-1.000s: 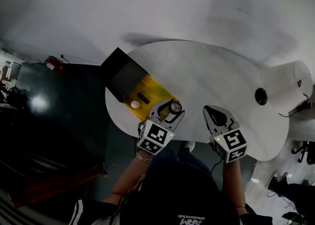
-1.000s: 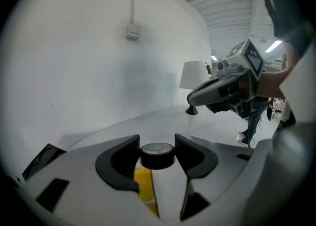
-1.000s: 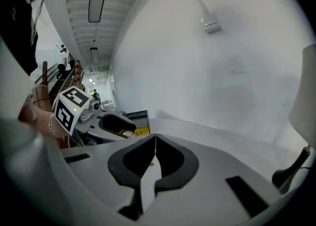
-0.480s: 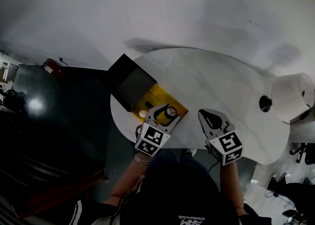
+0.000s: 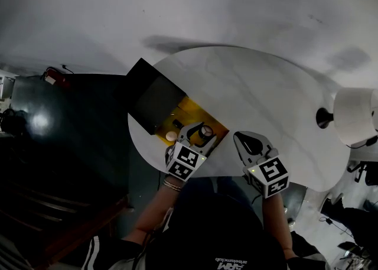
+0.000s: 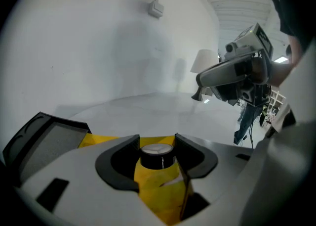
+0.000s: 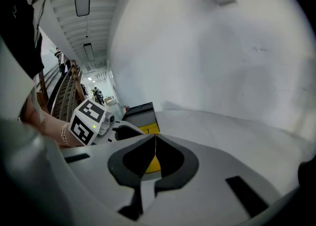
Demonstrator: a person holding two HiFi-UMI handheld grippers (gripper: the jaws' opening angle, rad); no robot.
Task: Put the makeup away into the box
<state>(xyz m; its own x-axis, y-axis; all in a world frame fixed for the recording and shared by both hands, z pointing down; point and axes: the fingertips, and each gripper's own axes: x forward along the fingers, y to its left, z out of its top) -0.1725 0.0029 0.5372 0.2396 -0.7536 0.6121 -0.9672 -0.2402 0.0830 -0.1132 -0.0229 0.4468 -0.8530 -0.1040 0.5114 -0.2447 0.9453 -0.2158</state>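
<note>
My left gripper (image 5: pixel 199 133) is closed on a small jar (image 5: pixel 206 131), dark with a pale lid. Both pads press the sides of the jar, and it stands upright between them. A second ago the jar was at the near right corner of the yellow box (image 5: pixel 216 123). Now I have brought it further in, so it is over the yellow inside of the box, close to the near rim. In the left gripper view yellow shows under the jar and between the jaws. I cannot tell if the jar already touches the bottom.

The black lid (image 5: pixel 155 104) of the box is open as before and lies back on the far left side. A small pale round thing (image 5: pixel 170 136) sits inside the box, left of my left gripper, in the same place in the box as earlier. A little black piece (image 5: pixel 176 124) lies beyond it.

My right gripper (image 5: pixel 245 140) has its jaws fully together and holds nothing, the same as a second ago. It hangs above the bare white table (image 5: pixel 266 85), to the right of the box, and it has come slightly nearer to my left gripper. The two do not touch.
</note>
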